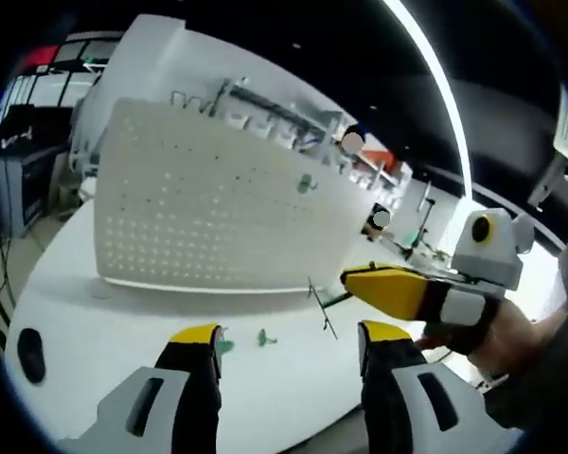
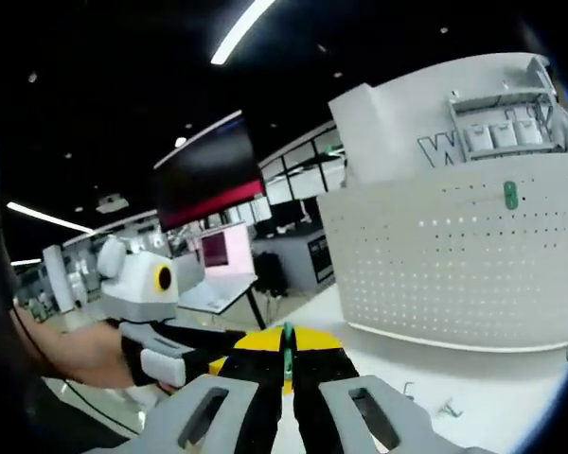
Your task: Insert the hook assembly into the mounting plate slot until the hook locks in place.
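A white perforated mounting plate (image 1: 218, 213) stands upright on the white table (image 1: 114, 322); one green hook (image 1: 306, 183) hangs on it. My left gripper (image 1: 292, 355) is open over the table in front of the plate, nothing between its fingers. My right gripper (image 1: 360, 281) comes in from the right, shut on a hook assembly (image 1: 322, 305), a thin wire on a green stem, held short of the plate. In the right gripper view my right gripper (image 2: 286, 364) is shut on the green stem (image 2: 286, 339), with the plate (image 2: 454, 255) and its green hook (image 2: 510, 196) ahead to the right.
Two small green pieces (image 1: 264, 337) lie on the table near my left fingers. Loose wire hooks (image 2: 445, 409) lie before the plate. My left gripper (image 2: 194, 355) and a hand (image 2: 76, 355) sit left of the right jaws. Desks and shelving stand behind.
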`<state>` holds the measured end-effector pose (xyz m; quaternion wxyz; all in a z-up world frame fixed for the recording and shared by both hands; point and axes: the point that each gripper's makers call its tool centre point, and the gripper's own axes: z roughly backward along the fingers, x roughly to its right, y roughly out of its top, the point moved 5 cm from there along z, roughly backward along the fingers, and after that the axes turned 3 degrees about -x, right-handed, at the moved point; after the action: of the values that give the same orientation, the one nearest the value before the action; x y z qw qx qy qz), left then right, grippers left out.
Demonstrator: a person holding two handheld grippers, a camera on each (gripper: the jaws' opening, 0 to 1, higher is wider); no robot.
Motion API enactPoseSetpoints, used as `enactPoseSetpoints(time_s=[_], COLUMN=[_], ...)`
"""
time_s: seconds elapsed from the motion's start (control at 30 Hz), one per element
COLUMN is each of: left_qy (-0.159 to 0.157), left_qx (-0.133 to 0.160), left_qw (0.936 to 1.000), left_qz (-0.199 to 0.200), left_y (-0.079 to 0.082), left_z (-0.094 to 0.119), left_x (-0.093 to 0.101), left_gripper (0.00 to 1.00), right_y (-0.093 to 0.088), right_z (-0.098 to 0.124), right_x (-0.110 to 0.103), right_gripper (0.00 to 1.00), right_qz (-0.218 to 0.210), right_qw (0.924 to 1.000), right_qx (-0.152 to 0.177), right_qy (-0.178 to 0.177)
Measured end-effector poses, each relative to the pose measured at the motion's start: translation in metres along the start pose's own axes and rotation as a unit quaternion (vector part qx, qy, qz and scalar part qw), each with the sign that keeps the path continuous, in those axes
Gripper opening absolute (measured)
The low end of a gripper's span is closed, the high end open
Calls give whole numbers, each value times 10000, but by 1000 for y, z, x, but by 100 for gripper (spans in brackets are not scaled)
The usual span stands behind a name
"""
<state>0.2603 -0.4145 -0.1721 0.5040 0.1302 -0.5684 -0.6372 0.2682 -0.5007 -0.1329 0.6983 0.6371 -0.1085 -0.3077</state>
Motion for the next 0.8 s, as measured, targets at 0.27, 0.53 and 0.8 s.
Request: enactPoseSetpoints(time_s=[0.27,0.53,0.8], left_qy=[-163,-388,-665], left_qx=[40,138,206], left_qw=[9998,9990,9972], left_qz=[42,149,277], left_y=[0,3,3], left_z=[1,2,2], left_x=[6,11,15], left_gripper=[44,25,9], right_y=[2,4,2], right_z=[-1,-2,-5], right_x=[-6,-10,-13], right_gripper=[0,0,0], right_qz=[107,142,202], right_qw=[9999,9998,9996], right_qx=[27,75,60], right_qy=[86,147,210])
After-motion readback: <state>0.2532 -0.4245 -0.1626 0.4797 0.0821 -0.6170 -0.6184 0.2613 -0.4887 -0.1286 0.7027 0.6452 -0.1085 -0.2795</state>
